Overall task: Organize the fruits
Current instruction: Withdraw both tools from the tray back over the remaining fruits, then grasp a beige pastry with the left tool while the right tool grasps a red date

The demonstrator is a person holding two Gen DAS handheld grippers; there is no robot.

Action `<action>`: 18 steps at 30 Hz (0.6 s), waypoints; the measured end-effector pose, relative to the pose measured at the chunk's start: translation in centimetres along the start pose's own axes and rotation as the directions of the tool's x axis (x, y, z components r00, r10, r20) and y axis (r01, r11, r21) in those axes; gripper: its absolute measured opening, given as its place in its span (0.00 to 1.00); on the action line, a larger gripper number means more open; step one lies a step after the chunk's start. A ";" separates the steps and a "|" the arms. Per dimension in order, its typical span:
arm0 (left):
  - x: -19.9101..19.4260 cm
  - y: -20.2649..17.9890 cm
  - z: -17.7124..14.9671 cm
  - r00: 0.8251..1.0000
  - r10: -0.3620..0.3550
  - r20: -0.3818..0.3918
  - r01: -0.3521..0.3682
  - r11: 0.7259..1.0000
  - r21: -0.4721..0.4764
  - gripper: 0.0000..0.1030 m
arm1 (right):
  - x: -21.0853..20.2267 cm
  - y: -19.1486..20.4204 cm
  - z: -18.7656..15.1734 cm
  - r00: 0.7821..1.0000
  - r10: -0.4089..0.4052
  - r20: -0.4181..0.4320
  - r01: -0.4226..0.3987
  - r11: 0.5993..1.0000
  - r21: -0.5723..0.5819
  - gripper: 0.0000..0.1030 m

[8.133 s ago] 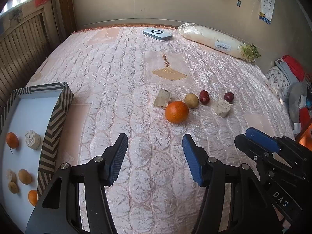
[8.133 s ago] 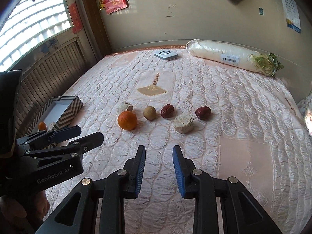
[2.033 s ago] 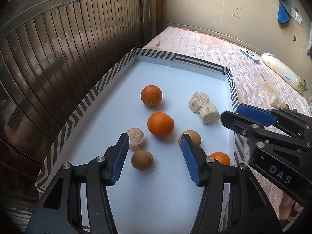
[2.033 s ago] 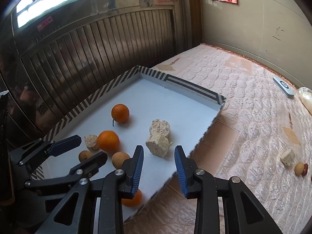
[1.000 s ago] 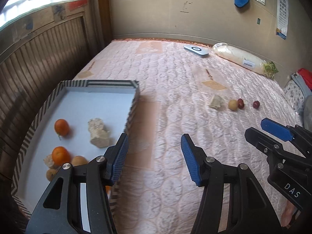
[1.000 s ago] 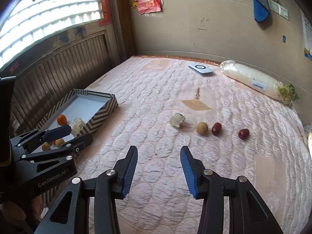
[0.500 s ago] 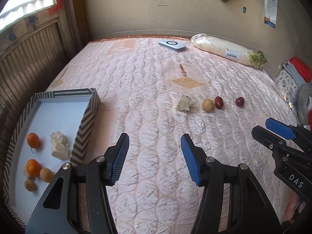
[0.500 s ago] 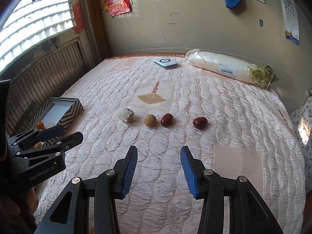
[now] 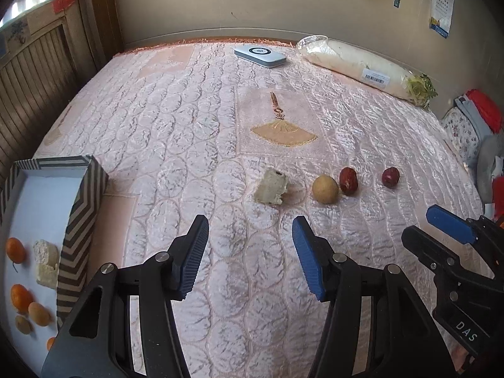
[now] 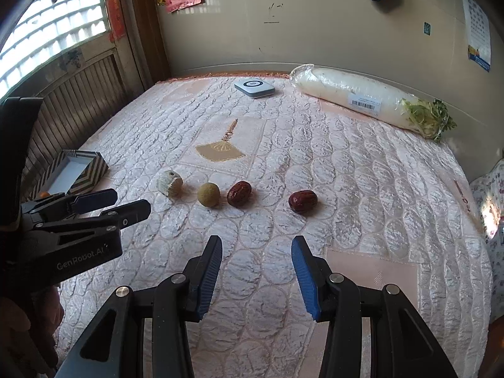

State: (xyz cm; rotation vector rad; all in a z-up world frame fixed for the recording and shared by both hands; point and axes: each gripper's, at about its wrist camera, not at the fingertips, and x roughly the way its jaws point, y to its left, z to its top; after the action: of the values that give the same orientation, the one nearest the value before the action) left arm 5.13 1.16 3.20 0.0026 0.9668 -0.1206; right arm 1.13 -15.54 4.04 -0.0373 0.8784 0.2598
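1. At the far left of the left wrist view stands one striped box (image 9: 82, 220) with a white floor, on the quilted bed (image 9: 201, 119).
2. Inside the box I count two orange fruits (image 9: 15, 249), with a sliver of a third at the lower edge, two pale crumbly chunks (image 9: 45, 263) touching each other, and two small yellow-brown fruits (image 9: 38, 313).
3. To the right of the box, well apart from it, four things lie in one row on the bed: one pale chunk (image 9: 271, 186), one round yellow-brown fruit (image 9: 325, 188), and two red dates.
4. The first red date (image 9: 347, 180) lies just beside the yellow-brown fruit; the second red date (image 9: 390, 177) lies apart, further right.
5. At the far edge of the bed lie one flat white device (image 9: 260, 55) and one long white radish in plastic wrap (image 9: 362, 66).
6. The left tool (image 9: 249, 253) hovers over the bed in front of the row, its jaws moderately wide with nothing between them.
7. The right tool (image 10: 255, 272) also hovers before the row, its jaws apart and empty, a little narrower than the left ones.
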 end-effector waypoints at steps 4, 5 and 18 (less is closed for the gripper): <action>1.6 -0.2 1.1 1.000 -0.005 -0.003 0.005 1.000 -0.004 0.54 | 0.4 -1.0 0.2 1.000 -0.005 -0.007 0.005 1.000 -0.001 0.43; 1.8 -0.2 1.3 1.000 -0.002 -0.002 0.002 1.000 -0.006 0.54 | 0.6 -1.3 0.3 1.000 -0.003 -0.004 0.003 1.000 0.002 0.43; 4.3 -0.6 2.2 0.999 0.025 -0.025 -0.024 1.000 0.006 0.54 | 4.5 -3.7 2.4 0.999 -0.053 -0.004 0.053 0.998 -0.017 0.43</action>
State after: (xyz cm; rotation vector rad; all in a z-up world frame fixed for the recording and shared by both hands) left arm 9.31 0.03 0.95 0.0213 0.9913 -0.1011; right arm 6.54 -17.84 1.88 -0.0770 0.8782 0.2172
